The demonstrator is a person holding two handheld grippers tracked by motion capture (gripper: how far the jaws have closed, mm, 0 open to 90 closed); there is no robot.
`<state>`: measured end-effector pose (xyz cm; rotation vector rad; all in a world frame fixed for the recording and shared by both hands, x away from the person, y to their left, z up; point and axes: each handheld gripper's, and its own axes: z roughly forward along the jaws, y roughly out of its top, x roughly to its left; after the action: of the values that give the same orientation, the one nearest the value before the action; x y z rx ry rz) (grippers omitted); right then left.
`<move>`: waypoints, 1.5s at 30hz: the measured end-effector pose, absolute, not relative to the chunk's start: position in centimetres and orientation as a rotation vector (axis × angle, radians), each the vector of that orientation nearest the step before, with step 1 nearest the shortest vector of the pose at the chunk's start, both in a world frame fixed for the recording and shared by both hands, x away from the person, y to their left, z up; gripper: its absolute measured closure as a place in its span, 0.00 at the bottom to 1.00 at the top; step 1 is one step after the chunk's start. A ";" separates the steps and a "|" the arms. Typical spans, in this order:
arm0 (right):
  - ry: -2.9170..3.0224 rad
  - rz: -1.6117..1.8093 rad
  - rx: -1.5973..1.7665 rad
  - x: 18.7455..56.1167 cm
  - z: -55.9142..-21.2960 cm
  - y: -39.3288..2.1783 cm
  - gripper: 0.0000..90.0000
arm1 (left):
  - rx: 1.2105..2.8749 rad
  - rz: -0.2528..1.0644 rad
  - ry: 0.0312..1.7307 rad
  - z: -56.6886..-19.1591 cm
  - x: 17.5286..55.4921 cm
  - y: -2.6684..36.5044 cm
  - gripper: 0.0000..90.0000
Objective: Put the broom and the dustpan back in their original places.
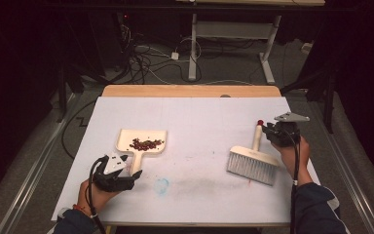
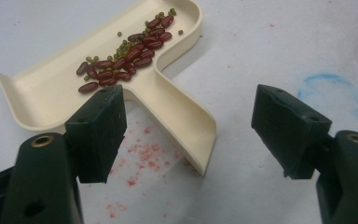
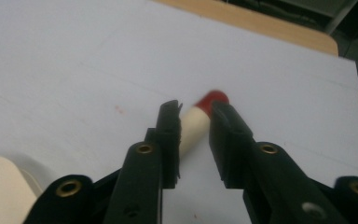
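While the left gripper gapes wide just short of the dustpan handle, its beans lie loose beyond; right of the dustpan, the right gripper pinches the brush's stiff, light handle near its red tip.

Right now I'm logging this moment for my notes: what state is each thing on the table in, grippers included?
Dustpan: flat on the table, loaded with red beans and small green ones.
Brush: lying on the table, handle gripped.
Left gripper: open, jaws apart either side of the dustpan's handle, not touching it.
Right gripper: shut on the brush's red-tipped handle.
Table: smudged blue and red.
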<state>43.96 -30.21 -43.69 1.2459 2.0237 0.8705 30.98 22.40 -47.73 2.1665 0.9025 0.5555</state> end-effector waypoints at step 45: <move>2.131 0.894 1.117 44.9 -43.8 -28.3 0.78 | 2.144 0.603 0.862 -47.5 30.5 21.1 0.29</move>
<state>44.86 -28.34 -43.80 1.1168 2.1306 0.8939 30.47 21.12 -47.53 2.1439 0.8620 0.6028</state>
